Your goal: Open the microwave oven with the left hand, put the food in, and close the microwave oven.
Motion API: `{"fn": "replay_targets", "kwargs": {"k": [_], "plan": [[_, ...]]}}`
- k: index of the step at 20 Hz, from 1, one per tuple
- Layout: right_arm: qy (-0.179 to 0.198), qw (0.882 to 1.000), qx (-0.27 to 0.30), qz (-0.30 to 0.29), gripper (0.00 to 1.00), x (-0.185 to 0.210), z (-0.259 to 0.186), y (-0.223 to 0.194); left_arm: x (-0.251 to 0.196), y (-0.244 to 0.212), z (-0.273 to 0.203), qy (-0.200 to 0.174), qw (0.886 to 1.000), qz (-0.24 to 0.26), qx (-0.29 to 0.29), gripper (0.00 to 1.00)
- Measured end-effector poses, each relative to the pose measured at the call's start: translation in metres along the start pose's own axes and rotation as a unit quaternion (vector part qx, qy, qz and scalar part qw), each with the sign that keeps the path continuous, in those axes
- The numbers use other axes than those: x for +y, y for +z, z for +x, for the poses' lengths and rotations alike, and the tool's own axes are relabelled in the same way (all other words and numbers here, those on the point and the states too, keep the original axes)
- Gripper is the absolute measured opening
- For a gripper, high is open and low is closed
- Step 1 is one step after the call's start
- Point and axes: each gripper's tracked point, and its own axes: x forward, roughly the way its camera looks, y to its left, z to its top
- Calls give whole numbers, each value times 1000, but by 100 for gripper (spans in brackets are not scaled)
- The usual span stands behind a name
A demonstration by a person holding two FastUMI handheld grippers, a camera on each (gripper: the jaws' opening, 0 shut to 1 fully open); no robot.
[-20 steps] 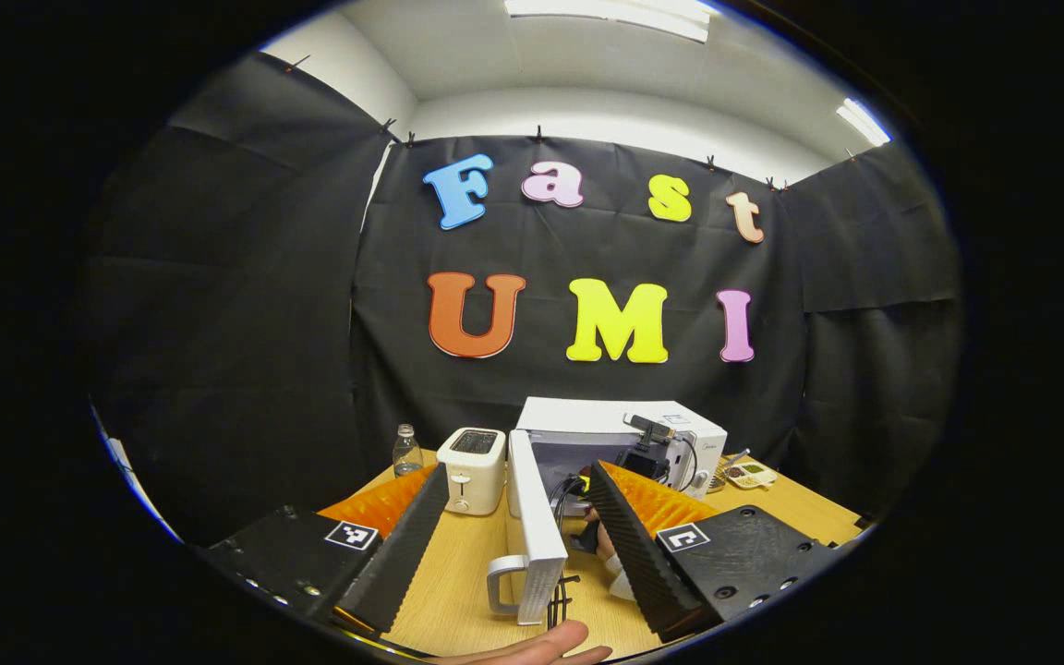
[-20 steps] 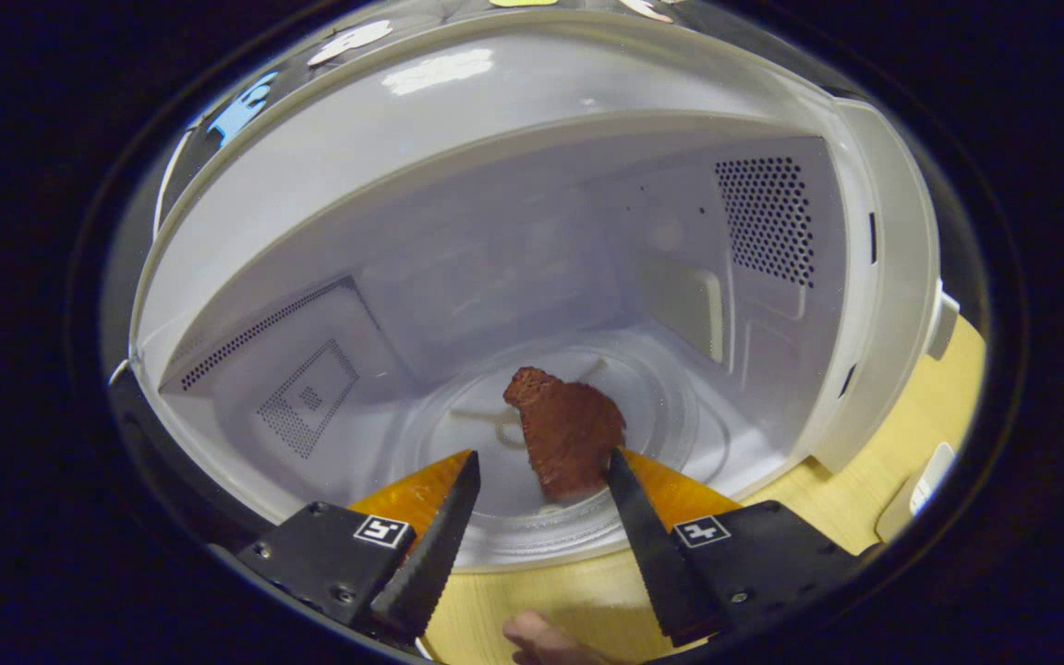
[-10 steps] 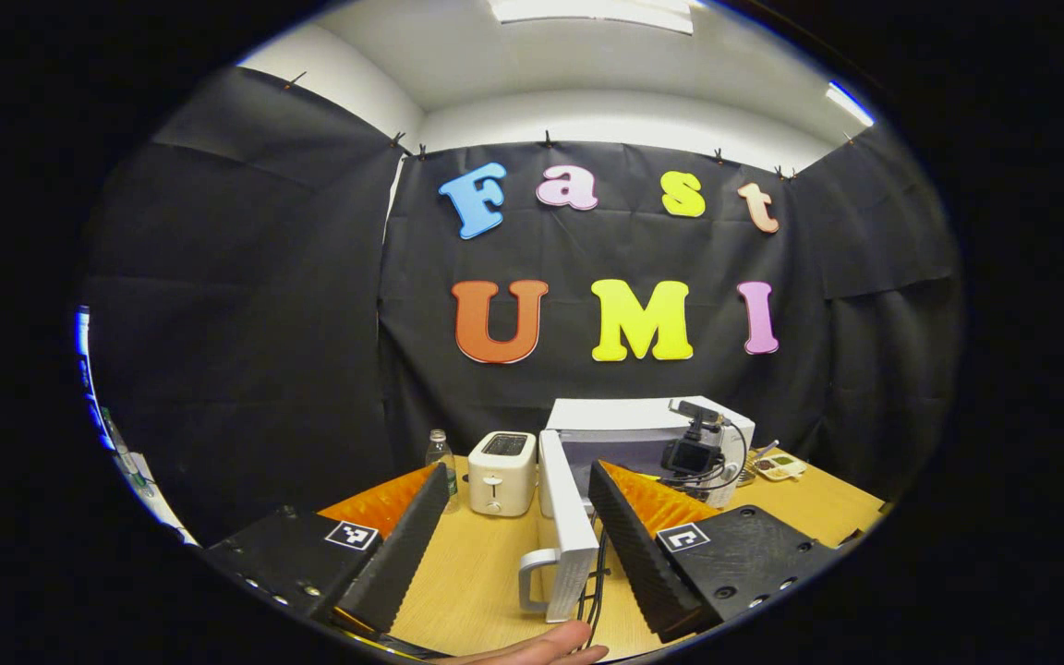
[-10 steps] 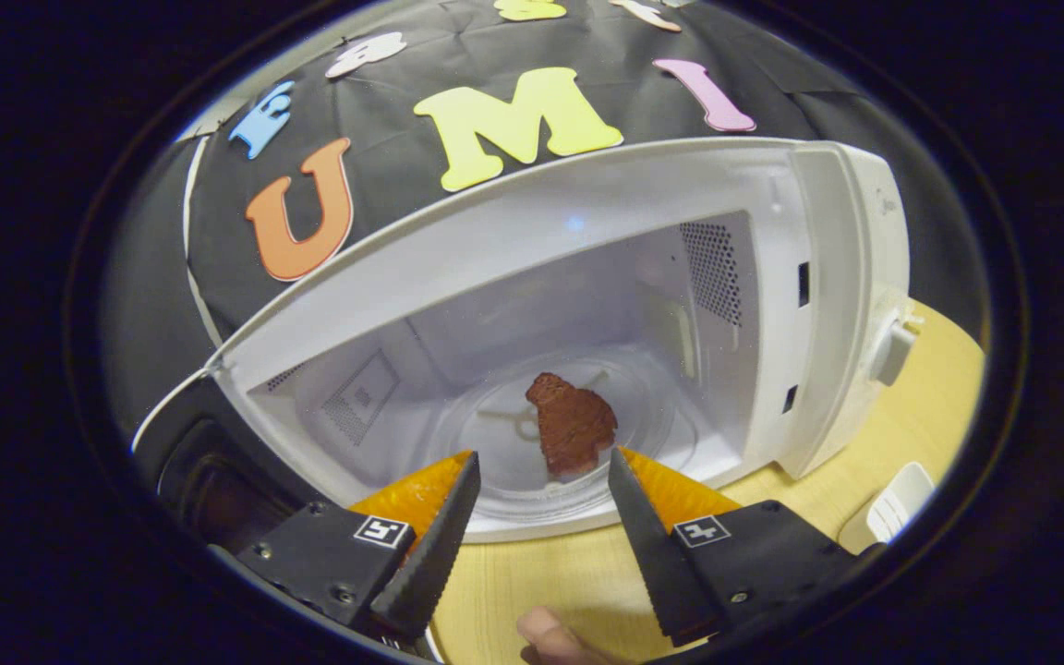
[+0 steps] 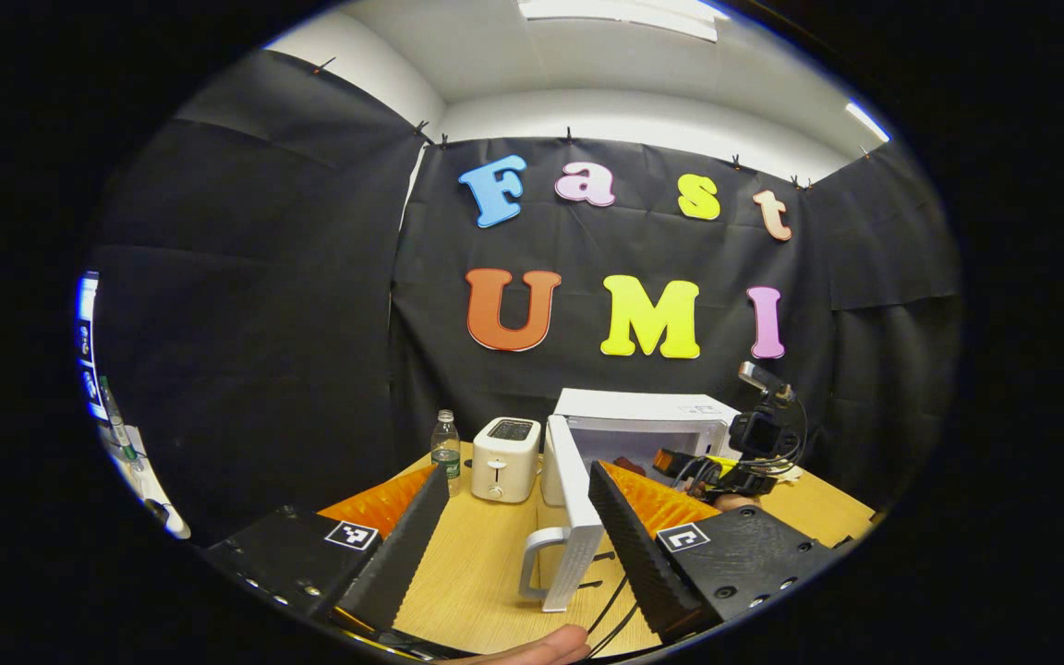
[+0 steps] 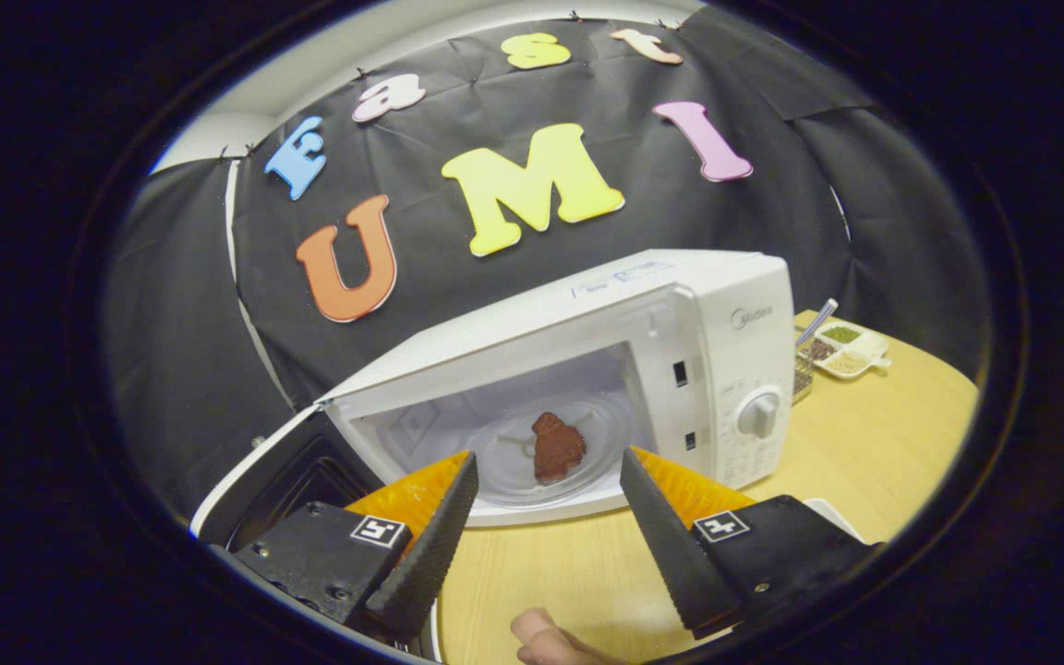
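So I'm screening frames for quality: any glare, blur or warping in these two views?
Left gripper view: ceiling light blown out, booth walls bowed by the fisheye, table things sharp. Right gripper view: microwave bent and tilted, food inside crisp, cavity evenly lit, no glare.

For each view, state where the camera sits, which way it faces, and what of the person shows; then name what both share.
Left gripper view: rides the left hand-held gripper, facing the open microwave door, toaster and bottle; a fingertip shows below.
Right gripper view: rides the right hand-held gripper, facing the microwave cavity with the food; a fingertip shows below.
Shared: microwave, door, table.
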Motion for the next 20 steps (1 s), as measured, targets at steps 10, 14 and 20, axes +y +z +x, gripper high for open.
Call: {"fn": "replay_targets", "kwargs": {"k": [10,14,20], "plan": [[-5,989,-117,-88,100,-60,-169,109,29,-45,20,-11,999,-23,32,94],[17,986,-137,-96,100,-87,-244,150,51,-65,42,11,999,-22,36,94],[5,977,-174,-121,89,-133,-336,166,67,-107,76,6,999,24,27,88]]}}
